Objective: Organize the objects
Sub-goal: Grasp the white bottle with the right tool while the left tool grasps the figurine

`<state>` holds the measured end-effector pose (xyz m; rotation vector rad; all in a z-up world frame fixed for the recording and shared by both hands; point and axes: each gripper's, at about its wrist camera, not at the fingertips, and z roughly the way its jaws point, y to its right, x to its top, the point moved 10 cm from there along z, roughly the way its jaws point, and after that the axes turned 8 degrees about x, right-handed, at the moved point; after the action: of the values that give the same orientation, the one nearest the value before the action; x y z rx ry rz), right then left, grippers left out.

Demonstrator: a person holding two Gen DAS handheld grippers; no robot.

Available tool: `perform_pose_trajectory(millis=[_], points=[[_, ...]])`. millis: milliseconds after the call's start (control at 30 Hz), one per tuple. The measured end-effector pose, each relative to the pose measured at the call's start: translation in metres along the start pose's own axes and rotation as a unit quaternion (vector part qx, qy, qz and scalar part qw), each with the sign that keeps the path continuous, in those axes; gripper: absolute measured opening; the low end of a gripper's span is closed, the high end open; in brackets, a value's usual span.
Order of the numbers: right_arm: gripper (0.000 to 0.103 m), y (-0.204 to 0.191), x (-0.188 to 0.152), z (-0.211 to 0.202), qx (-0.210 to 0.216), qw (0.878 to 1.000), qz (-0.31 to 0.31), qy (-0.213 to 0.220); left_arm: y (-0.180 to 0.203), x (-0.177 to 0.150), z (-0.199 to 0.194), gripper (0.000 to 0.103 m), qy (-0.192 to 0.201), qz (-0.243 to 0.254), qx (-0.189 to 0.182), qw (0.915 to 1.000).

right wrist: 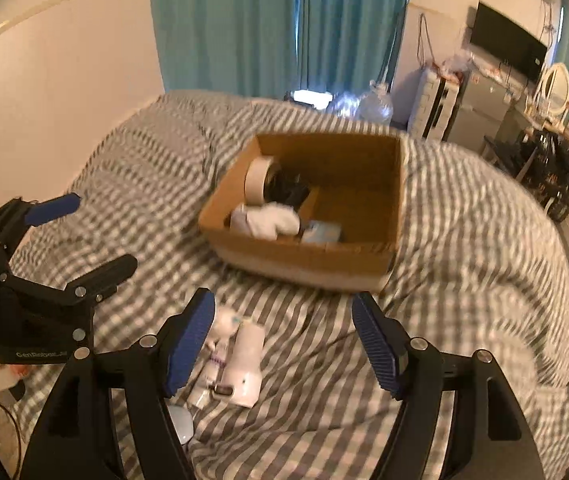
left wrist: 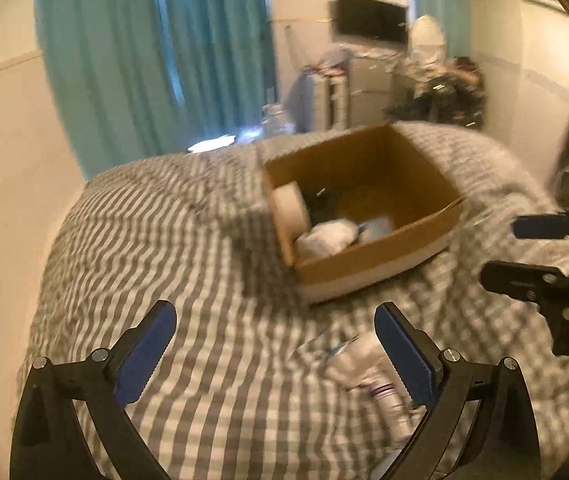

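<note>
Two grippers, left gripper [left wrist: 274, 332] and right gripper [right wrist: 282, 326], gape wide, holding nothing, over a striped blanket [right wrist: 464, 248]; brown cardboard box [right wrist: 308, 256], round tape roll [right wrist: 258, 178]; "GenRobot" label.

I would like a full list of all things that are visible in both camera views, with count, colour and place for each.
cardboard box: one, brown, open, on the bed.
tape roll: one, beige, inside the box, at its left wall.
black item: one, in the box beside the tape roll; too blurred to name.
white bundle: one, in the box near its front wall.
light blue item: one, in the box, at the front.
white bottles: at least two, on the bed in front of the box.
bedcover: one, grey and white checked.
curtains: teal, behind the bed.
television: one, black, on the wall.
left gripper: black, blue pads, open, empty.
right gripper: same, open, empty.
</note>
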<state>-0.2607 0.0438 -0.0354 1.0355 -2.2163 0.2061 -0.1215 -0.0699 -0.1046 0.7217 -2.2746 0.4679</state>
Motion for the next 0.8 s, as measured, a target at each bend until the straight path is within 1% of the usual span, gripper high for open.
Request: perform_pose_trajectory(millis=[33,133,200,267,367,433,533,667,800], points=[[0.071,0.000,-0.008,0.012,0.004,1.000,0.009,-0.009,0.001,-0.006,0.006,0.102,-0.005,-0.004,0.006,1.0000],[0.071,0.002,-0.030,0.048,0.012,0.999,0.023,-0.044,0.014,-0.028,0.024,0.102,-0.025,-0.004,-0.005,0.9997],[0.071,0.006,-0.043,0.065,0.011,0.997,0.027,-0.065,0.017,-0.038,0.034,0.102,-0.028,0.013,0.017,0.9994],[0.071,0.012,-0.056,0.083,0.007,0.996,0.032,-0.089,0.017,-0.047,0.040,0.102,-0.030,0.031,0.026,0.9987],[0.071,0.015,-0.070,0.098,0.017,0.993,0.042,-0.113,0.011,-0.056,0.046,0.102,-0.034,0.030,0.030,0.9985],[0.071,0.014,-0.078,0.108,0.024,0.991,0.044,-0.127,0.009,-0.061,0.048,0.102,-0.037,0.025,0.023,0.9987],[0.071,0.009,-0.081,0.114,0.047,0.989,0.048,-0.135,0.008,-0.063,0.051,0.102,-0.043,0.014,0.004,0.9990],[0.071,0.002,-0.087,0.125,0.065,0.986,0.045,-0.149,0.004,-0.064,0.057,0.102,-0.057,-0.011,-0.020,0.9981],[0.069,-0.007,-0.094,0.140,0.068,0.982,0.026,-0.176,0.002,-0.066,0.062,0.102,-0.067,-0.026,-0.034,0.9968]])
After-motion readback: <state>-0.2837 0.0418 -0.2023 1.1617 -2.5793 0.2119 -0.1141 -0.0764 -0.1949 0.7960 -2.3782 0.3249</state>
